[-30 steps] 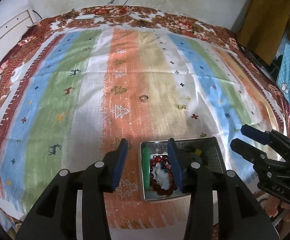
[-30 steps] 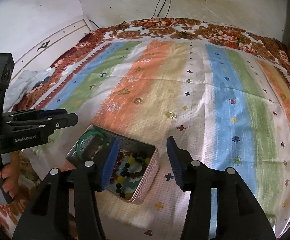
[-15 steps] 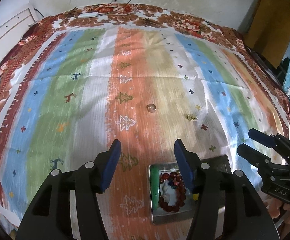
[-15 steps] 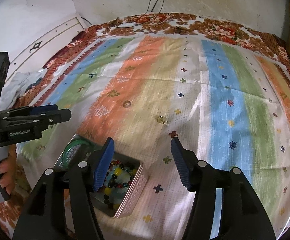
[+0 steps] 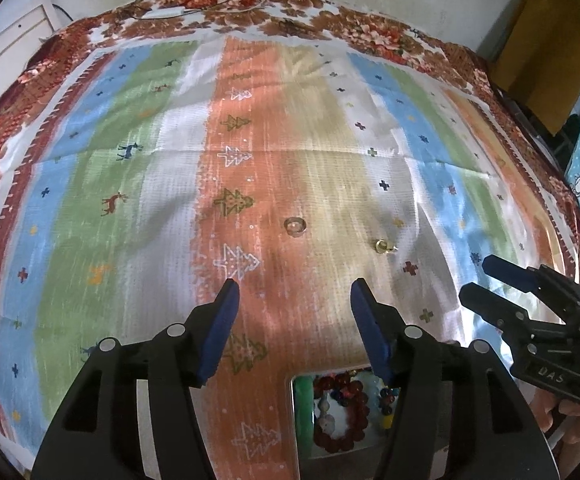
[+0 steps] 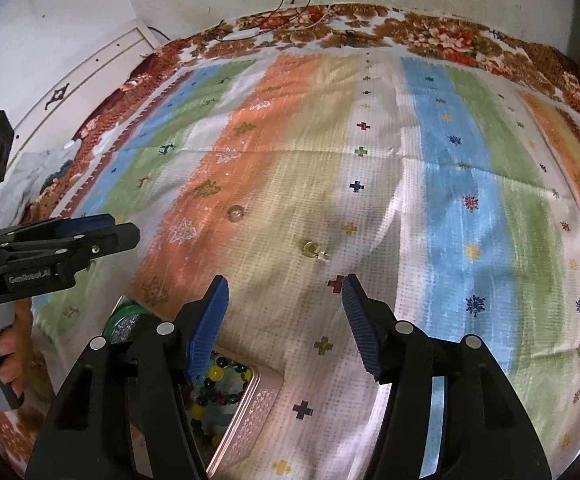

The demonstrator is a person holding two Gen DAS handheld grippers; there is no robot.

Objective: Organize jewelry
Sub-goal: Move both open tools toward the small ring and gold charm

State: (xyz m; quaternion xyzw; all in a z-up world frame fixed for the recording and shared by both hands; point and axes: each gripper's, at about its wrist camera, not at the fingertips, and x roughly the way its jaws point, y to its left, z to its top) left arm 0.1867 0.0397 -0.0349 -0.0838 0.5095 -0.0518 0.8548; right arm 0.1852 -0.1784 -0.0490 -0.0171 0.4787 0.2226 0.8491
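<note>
A clear ring (image 5: 294,225) and a small gold ring (image 5: 382,245) lie apart on the striped cloth; they also show in the right wrist view, the clear ring (image 6: 235,213) and the gold ring (image 6: 311,248). A metal tin (image 5: 304,452) with bead bracelets and a green bangle sits near the cloth's front edge, and shows in the right wrist view (image 6: 250,416). My left gripper (image 5: 294,292) is open and empty, short of the clear ring. My right gripper (image 6: 284,286) is open and empty, just short of the gold ring.
The striped cloth (image 5: 102,184) covers a bed with a floral border (image 5: 218,4). A white wall with cables runs behind. A white panel (image 6: 90,88) stands at the left. Hung fabric (image 5: 546,40) is at the far right.
Both grippers have moved forward over the cloth toward the two rings. The tin has slid back under them in both views. Both stay open.
</note>
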